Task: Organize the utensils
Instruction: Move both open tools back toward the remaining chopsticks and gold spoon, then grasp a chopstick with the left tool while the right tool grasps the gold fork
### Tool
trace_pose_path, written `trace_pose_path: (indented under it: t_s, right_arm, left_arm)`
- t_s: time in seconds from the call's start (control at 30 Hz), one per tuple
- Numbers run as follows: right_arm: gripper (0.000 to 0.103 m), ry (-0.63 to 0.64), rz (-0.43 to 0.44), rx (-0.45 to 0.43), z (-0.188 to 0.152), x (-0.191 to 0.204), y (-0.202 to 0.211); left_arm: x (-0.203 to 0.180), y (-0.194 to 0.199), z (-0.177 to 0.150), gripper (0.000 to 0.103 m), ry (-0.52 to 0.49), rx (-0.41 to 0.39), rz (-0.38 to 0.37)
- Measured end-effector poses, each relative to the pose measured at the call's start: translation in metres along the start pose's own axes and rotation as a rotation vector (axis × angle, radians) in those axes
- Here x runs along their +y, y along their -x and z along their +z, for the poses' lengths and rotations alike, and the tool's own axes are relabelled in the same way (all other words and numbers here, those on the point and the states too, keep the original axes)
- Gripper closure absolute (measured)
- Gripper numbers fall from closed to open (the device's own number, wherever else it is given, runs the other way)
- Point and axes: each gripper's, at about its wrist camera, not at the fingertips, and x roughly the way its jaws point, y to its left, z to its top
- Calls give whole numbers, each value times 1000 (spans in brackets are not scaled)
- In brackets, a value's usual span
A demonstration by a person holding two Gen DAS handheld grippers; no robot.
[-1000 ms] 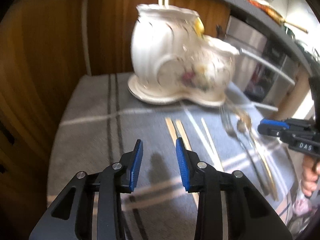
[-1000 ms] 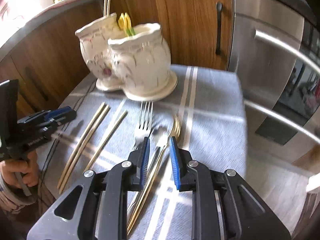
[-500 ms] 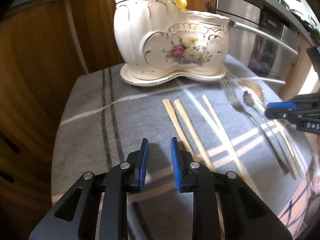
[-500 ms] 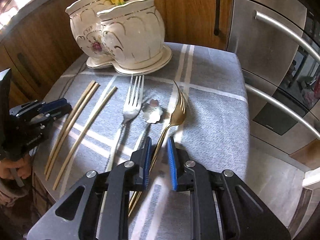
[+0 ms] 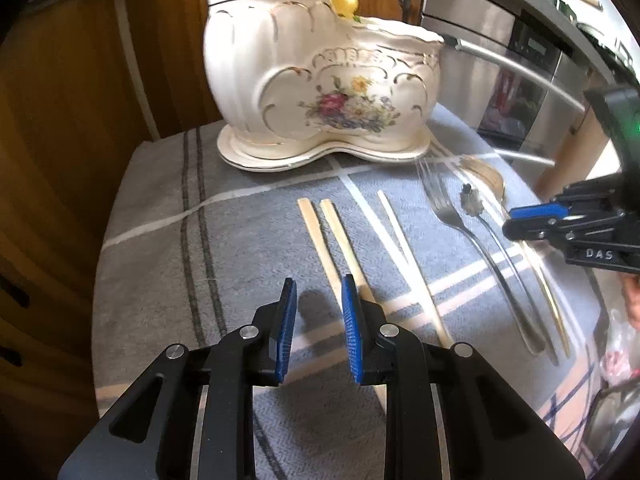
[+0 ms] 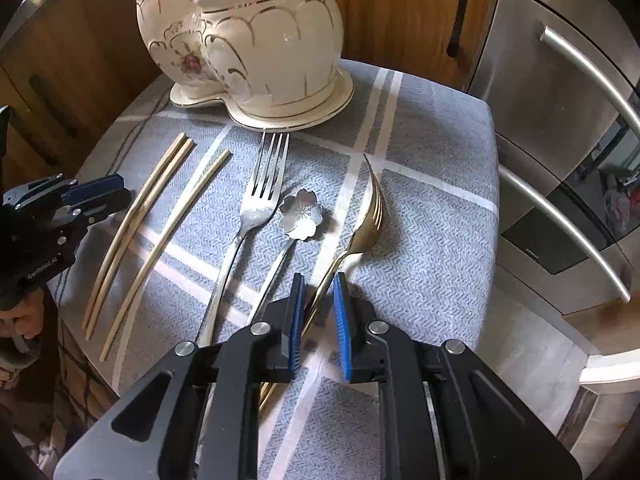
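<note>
Utensils lie side by side on a grey cloth (image 6: 420,152), handles toward the viewer: three chopsticks (image 6: 132,220), a fork (image 6: 256,204), a flower spoon (image 6: 301,213) and a gold fork (image 6: 370,216). Beyond them stands a ceramic holder (image 6: 256,36). The right gripper (image 6: 318,312) is nearest the gold fork, fingers slightly apart astride its handle, which runs along them. The left gripper (image 5: 316,320), also apart and empty, hovers by the chopsticks.

A grey cloth (image 6: 432,216) with pale stripes covers the counter in front of me. Wooden cabinets (image 5: 72,128) stand far and left. A steel fridge (image 6: 560,128) with curved handles stands right, over pale floor (image 6: 532,344). Sunlight streaks the cloth.
</note>
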Motion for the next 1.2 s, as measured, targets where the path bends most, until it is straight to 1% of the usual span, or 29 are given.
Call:
trace_pose_path:
  t_s: [0.1,0.17,0.2,0.23,0.27,0.33,0.43,0.5,0.63,0.73,0.87,0.97,1.03,1.13,1.2]
  right_arm:
    - [88,16,-10,8,1,2,0]
    - [88,30,-13,16,2,2,0]
    - [89,36,-13,21,2,2,0]
    - [89,41,-12,27,3,1,0]
    - [89,46,-11,34,4,0,0]
    - [89,53,-11,49,5,-2,0]
    - [90,60,-1,85,9,-6,-1]
    - [90,76,-6,115,12,-6,-2]
    - [90,103,-21,147,16,-4,-4]
    - [90,118,-34,156,18,-1,-4]
    - [90,118,-29,155,17,0,-3]
    - [90,118,-23,157,17,0,-2]
    - [90,119,-19,159,19,-3,-3]
    - [90,123,-20,162,21,-4,-4]
    - [90,131,-23,165,21,-3,-4]
  left_arm:
    - [-5,-3,-1,78,-40,3,41]
    - [-5,-3,-1,78,-51,11,55]
    - [-4,-3,0,81,-55,20,68]
    - [-2,-5,-1,88,-56,35,68]
    - [2,-6,-2,89,-54,43,55]
    - [10,-5,-4,91,-62,52,68]
    - [23,-4,-3,92,-36,83,51]
    - [28,-1,-1,92,-21,104,13]
    - [27,5,7,92,15,114,-61]
    - [16,2,10,92,11,116,-76]
    - [6,-7,10,91,-4,137,-51]
    - [0,-7,11,92,-21,126,-30]
    - [-7,-10,11,91,-43,141,-24]
    - [-20,-12,9,91,-101,132,28]
    - [-19,-11,10,91,-104,141,29]
